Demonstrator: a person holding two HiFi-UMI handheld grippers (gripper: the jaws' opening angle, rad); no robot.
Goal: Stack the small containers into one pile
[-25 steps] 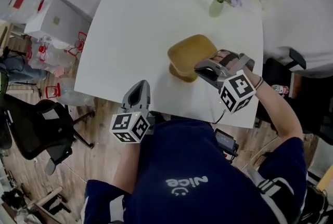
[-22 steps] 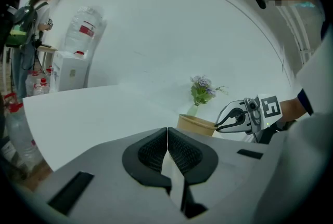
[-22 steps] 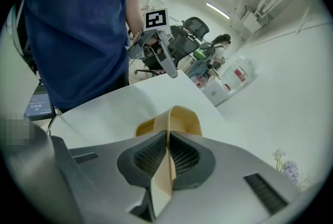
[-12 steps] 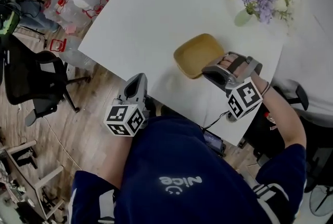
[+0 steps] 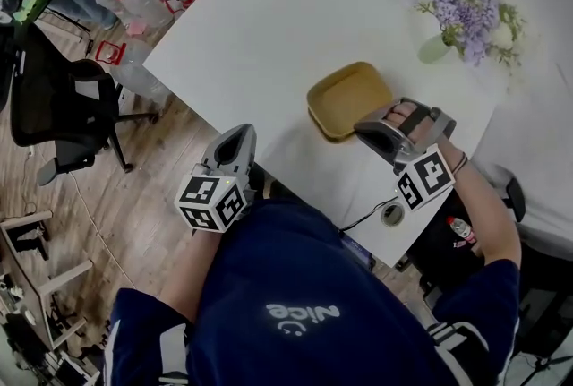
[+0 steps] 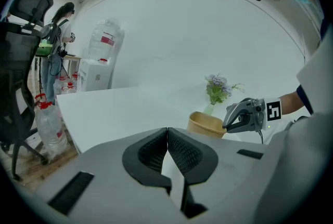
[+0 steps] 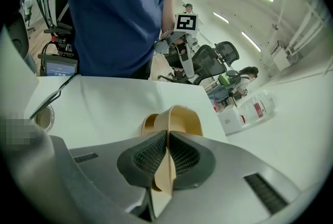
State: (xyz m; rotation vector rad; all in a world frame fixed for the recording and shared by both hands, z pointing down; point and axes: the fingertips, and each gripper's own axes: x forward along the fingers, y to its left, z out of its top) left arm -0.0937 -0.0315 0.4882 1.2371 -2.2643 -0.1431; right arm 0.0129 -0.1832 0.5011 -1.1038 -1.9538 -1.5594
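**Right gripper (image 5: 363, 126) settles shallow tan plastic container (image 5: 345, 96) onto its mate**

Pinched shut on the container's near rim, the right gripper has rolled it from steeply tilted to almost flat. It now sits over a second tan container (image 7: 147, 124), so the pile looks nearly made. Both rest on the white table (image 5: 269, 35), straight ahead of the jaws. The left gripper (image 5: 236, 135), closed and empty, hovers off the table's near edge.

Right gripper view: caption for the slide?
Right tongs shut on the rim of a tan container, a second container just behind it on the white table.
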